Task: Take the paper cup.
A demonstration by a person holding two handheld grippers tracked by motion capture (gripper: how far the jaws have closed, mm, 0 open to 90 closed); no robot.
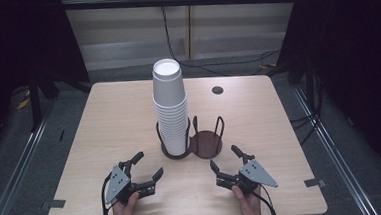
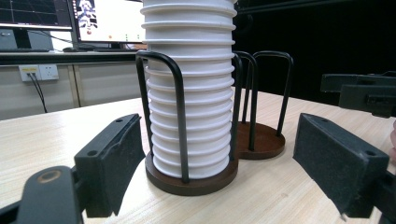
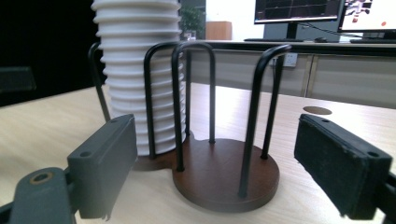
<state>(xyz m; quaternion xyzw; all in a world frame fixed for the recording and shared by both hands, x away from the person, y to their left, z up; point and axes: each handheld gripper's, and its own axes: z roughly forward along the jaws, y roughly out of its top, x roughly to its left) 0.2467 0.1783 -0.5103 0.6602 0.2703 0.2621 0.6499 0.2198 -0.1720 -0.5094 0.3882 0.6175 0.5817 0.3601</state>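
We hold the left hand-held gripper (image 1: 149, 166) and right hand-held gripper (image 1: 226, 164) spread wide near the cup stack (image 1: 170, 111) in its holder (image 1: 205, 143) on the table (image 1: 109, 122).

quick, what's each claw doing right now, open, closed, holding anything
Left claw: open, holding nothing, short of the stack of white cups.
Right claw: open, holding nothing, facing the empty side of the cup holder.
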